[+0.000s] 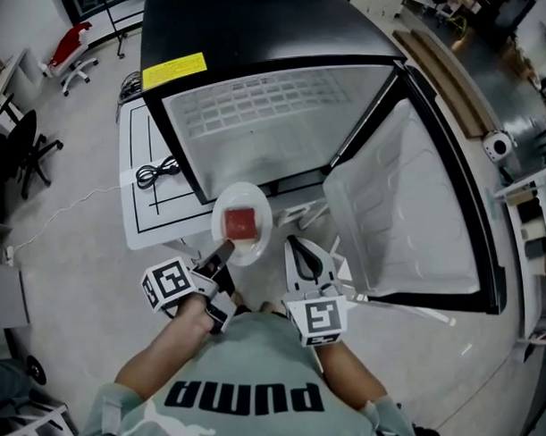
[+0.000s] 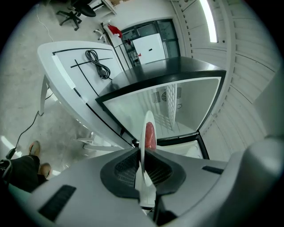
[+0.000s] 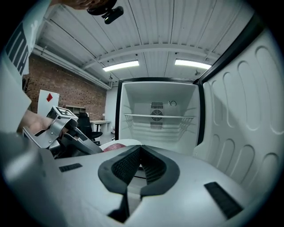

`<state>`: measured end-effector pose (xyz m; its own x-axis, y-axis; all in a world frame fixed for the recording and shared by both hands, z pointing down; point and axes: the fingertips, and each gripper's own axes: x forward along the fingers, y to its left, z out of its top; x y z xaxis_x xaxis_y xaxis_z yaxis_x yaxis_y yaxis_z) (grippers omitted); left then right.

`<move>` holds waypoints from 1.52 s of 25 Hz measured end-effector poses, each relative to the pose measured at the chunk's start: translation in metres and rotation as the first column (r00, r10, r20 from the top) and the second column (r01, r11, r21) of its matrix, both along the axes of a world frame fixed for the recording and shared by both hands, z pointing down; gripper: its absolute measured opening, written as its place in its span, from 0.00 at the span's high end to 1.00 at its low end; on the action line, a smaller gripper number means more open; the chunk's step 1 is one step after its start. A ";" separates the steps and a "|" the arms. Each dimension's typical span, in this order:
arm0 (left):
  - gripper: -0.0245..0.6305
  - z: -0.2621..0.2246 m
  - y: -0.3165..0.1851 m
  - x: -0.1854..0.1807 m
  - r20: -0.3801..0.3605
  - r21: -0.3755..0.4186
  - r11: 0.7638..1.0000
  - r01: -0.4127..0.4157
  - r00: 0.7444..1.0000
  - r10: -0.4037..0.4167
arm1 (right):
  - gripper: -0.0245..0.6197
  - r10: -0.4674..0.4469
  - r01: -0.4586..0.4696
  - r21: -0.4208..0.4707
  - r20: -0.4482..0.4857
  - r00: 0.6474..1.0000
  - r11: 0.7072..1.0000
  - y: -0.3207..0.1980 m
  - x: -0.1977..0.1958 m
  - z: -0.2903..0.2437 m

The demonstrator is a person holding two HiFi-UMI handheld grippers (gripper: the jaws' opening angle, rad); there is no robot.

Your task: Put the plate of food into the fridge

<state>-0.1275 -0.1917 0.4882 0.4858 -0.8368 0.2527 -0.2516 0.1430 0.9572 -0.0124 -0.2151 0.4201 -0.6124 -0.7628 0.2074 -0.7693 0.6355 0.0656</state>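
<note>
A white plate (image 1: 253,211) carries a red block of food (image 1: 240,223) and hangs in front of the open black fridge (image 1: 249,30). My left gripper (image 1: 225,251) is shut on the plate's near rim. In the left gripper view the plate (image 2: 143,146) shows edge-on between the pads, with the red food (image 2: 150,135) on its right face. My right gripper (image 1: 297,245) is just right of the plate, shut with nothing between its pads. In the right gripper view the right gripper (image 3: 140,150) faces the fridge's white inside, and the plate (image 3: 122,143) peeks over its left jaw.
The fridge door (image 1: 407,217) stands wide open at the right. A wire shelf (image 3: 157,117) crosses the empty compartment. Left of the fridge is a white table (image 1: 143,217) with a black cable (image 1: 157,172). Office chairs (image 1: 71,54) stand beyond.
</note>
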 end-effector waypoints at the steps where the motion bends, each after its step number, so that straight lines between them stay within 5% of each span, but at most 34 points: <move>1: 0.92 0.002 0.000 -0.002 0.000 -0.021 1.000 -0.002 1.000 0.002 | 0.95 0.001 -0.001 0.000 -0.001 1.000 1.000 -0.003 -0.006 0.000; 9: 0.92 0.016 -0.017 -0.015 -0.014 -0.006 1.000 -0.006 1.000 0.006 | 0.95 -0.042 0.043 0.013 -0.035 0.998 0.999 -0.007 -0.046 -0.002; 20: 0.92 0.032 -0.060 -0.026 -0.024 0.006 0.993 0.121 0.992 -0.121 | 0.96 -0.131 0.130 -0.011 -0.047 0.990 0.991 -0.044 -0.061 0.009; 38: 0.92 0.062 -0.140 -0.026 0.008 -0.032 0.937 0.349 0.937 -0.349 | 0.95 -0.266 0.264 -0.070 -0.030 0.963 0.962 -0.126 -0.041 0.024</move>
<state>-0.1540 -0.3313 0.5505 0.1643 -0.9449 0.2830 -0.1825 0.2528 0.9501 -0.0531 -0.3407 0.4442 -0.7813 -0.5585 0.2788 -0.5706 0.8201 0.0439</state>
